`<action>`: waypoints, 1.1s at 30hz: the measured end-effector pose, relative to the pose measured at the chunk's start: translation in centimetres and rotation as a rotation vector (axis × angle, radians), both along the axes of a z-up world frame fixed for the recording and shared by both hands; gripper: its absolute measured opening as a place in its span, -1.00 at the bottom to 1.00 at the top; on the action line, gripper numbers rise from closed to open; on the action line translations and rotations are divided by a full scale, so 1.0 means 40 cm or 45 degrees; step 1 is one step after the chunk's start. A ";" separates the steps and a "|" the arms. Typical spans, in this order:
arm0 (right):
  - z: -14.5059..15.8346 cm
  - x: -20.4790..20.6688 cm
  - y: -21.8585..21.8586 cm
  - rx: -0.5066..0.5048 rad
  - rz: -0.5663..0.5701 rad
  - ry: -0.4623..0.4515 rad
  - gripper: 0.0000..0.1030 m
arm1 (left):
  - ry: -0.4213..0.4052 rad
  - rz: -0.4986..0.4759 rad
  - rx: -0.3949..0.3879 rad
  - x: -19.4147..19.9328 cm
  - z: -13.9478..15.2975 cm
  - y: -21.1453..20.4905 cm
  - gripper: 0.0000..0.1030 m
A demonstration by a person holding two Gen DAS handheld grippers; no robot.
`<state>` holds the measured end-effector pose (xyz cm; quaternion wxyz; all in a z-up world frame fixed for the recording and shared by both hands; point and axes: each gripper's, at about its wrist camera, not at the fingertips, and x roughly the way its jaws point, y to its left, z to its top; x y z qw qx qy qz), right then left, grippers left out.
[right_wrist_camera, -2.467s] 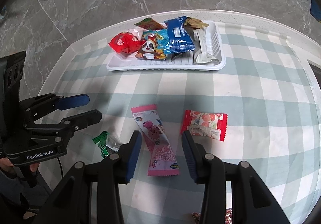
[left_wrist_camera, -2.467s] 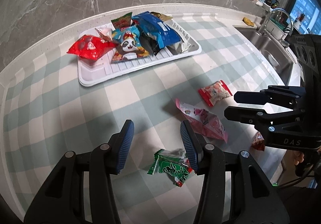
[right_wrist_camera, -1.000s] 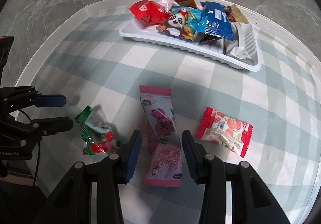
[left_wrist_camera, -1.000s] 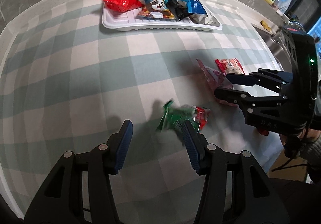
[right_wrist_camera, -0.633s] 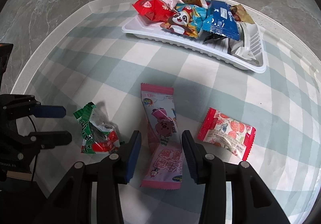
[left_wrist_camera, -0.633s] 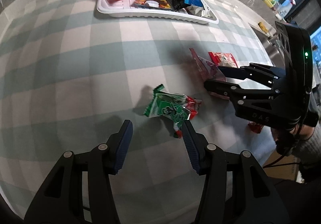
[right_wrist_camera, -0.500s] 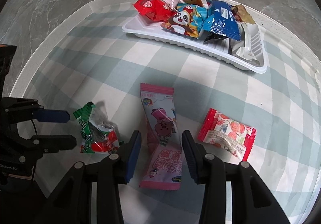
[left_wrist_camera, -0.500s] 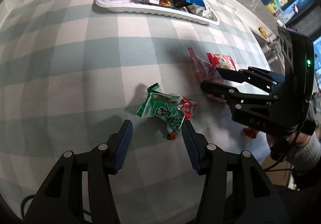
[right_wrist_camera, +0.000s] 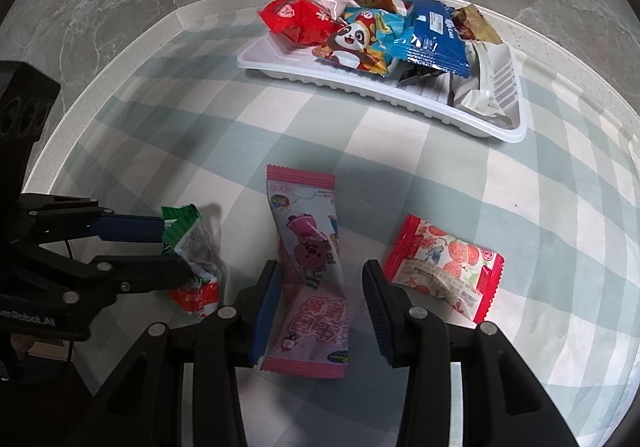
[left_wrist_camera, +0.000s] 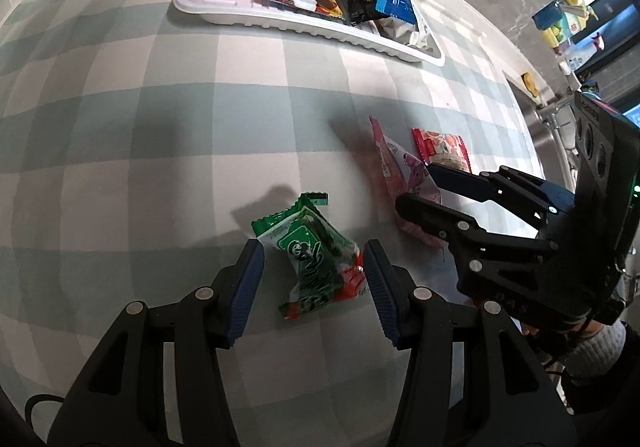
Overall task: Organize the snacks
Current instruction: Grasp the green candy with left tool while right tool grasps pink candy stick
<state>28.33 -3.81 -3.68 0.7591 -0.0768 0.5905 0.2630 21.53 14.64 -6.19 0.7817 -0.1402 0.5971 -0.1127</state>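
Between our left gripper (left_wrist_camera: 312, 267) fingers, spread and not yet pinching, lies the green snack packet (left_wrist_camera: 316, 251); our right gripper (right_wrist_camera: 320, 303) likewise straddles the pink packet (right_wrist_camera: 310, 267) unclenched, since both belong in the white tray (right_wrist_camera: 360, 91) at twelve o'clock.

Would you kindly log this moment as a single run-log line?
left gripper: open, straddling green packet | right gripper: open, straddling pink packet | red packet: on cloth | tray: holds snacks
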 end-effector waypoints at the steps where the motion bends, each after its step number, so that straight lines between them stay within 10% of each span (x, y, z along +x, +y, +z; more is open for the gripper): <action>1: -0.001 0.000 0.000 0.001 0.002 -0.001 -0.12 | 0.004 -0.003 0.003 0.001 -0.002 -0.004 -0.03; 20: -0.028 0.010 0.026 -0.003 0.065 0.012 -0.28 | -0.049 -0.048 0.135 0.015 -0.029 -0.066 -0.05; 24: -0.031 0.019 0.016 0.031 0.041 0.028 -0.32 | -0.100 -0.096 0.249 0.004 -0.031 -0.085 -0.34; 33: -0.029 0.038 -0.024 0.127 -0.042 0.096 -0.35 | -0.093 -0.040 0.145 0.000 -0.031 -0.042 -0.53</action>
